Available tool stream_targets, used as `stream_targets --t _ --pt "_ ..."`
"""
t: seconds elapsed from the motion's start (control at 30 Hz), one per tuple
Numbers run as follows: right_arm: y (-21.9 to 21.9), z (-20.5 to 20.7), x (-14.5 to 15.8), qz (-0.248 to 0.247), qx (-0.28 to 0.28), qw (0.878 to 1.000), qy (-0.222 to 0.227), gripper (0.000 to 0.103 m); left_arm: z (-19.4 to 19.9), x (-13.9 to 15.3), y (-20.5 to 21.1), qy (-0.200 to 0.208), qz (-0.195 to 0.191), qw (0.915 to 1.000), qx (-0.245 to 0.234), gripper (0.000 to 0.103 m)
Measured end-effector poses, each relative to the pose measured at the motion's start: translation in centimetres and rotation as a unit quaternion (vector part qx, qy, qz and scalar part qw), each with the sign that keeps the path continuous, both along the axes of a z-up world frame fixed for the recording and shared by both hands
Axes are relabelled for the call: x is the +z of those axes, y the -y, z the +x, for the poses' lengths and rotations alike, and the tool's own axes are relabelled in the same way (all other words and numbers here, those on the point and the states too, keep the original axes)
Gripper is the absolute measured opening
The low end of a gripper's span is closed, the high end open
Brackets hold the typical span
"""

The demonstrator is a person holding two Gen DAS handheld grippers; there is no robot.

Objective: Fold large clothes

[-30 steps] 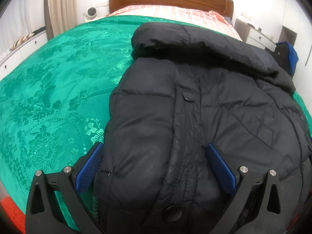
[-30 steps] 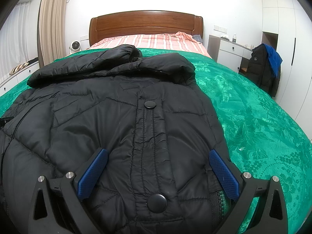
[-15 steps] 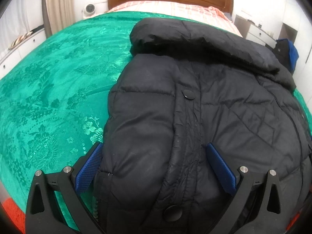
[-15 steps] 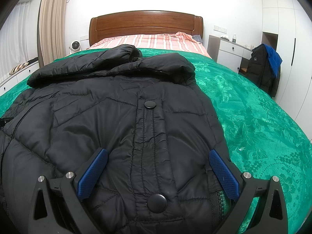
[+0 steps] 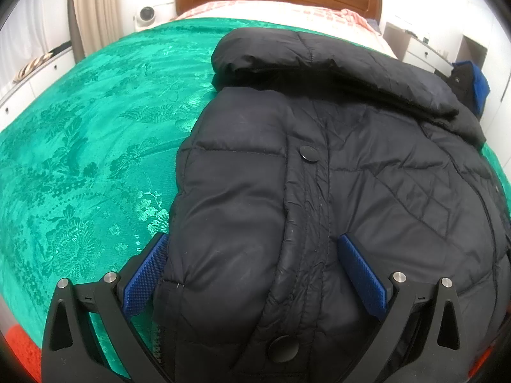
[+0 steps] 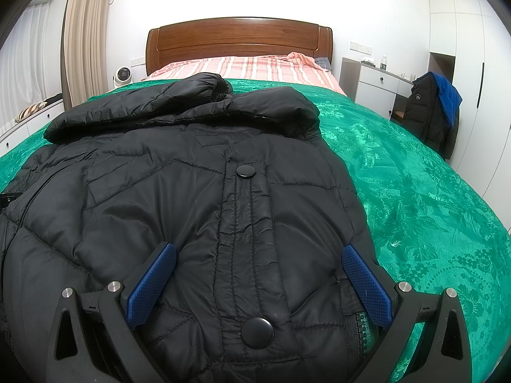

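The green bedspread [image 6: 415,198] is covering nearly the whole bed, with striped pink sheets [image 6: 249,67] showing at the headboard [image 6: 239,36] end. The black puffer jacket [image 6: 191,191] is lying front-up across the foot end, its hem hanging toward you at the foot edge and its collar pointing to the headboard. You're holding your left gripper [image 5: 252,271] over the jacket's left side, blue fingers [image 5: 145,276] wide apart, the jacket bulging between them without being pinched. Your right gripper [image 6: 255,281] is sitting spread just as wide over the snap strip, near the bottom snap button [image 6: 257,332].
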State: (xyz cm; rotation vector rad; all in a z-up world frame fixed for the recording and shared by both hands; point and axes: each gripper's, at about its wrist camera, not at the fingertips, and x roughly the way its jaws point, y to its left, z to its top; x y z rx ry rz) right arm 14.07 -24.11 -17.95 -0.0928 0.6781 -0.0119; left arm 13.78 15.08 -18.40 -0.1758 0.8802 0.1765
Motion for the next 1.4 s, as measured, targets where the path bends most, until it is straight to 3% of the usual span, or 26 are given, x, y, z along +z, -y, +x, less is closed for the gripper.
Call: stream_targets --t 0.53,0.73,1.07,1.4 --pt "0.0 0.0 0.0 0.0 0.0 1.0 0.0 0.103 0.0 0.0 0.0 -0.002 -0.001 1.0 0.0 0.103" --pt "0.0 0.0 0.0 0.0 0.001 1.0 0.0 0.103 0.3 0.7 -0.1 -0.028 -0.006 0.9996 0.002 0.103" --pt "0.0 0.0 0.0 0.0 0.001 1.0 0.001 0.103 -3.1 3.2 -0.4 -0.032 -0.017 0.9993 -0.011 0.103" --pt "0.0 0.0 0.0 -0.001 0.001 1.0 0.001 0.103 -4.4 3.1 -0.5 -0.042 -0.029 0.9986 -0.018 0.103"
